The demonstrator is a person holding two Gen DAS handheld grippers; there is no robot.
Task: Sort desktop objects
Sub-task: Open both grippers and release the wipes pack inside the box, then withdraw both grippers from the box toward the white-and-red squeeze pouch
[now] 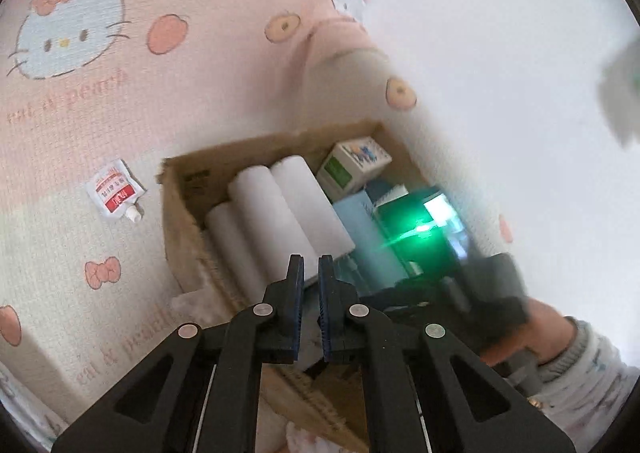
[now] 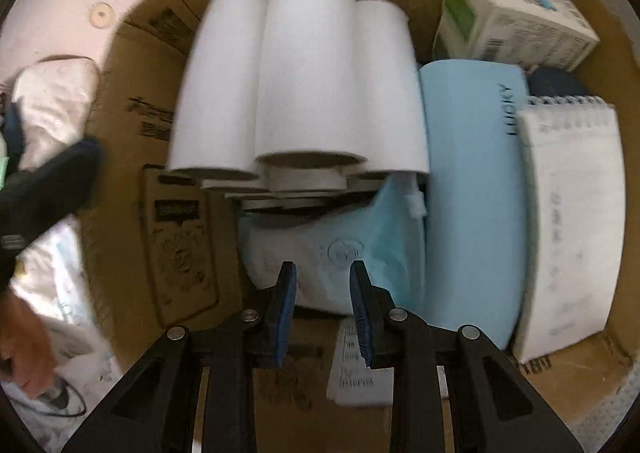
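Pink cartoon-print surface carrying cardboard box (image 1: 176, 189) | white rolls (image 2: 304, 73) lying packed inside, saving space | left hand-held gripper (image 1: 311, 267) hovering closed, empty | right hand-held gripper (image 2: 323, 273) hanging narrow, empty, over box.

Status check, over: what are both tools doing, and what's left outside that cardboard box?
Left tool shut, empty, above box. Right tool open, empty, over blue packet. Sachet outside on mat.

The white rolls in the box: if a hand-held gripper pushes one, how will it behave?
The white rolls look like hollow tubes, so probably light for their size. Being round, and with the middle roll lying on the other two, it may roll off if pushed sideways. The open end shows a thin wall, so a hard squeeze might dent it.
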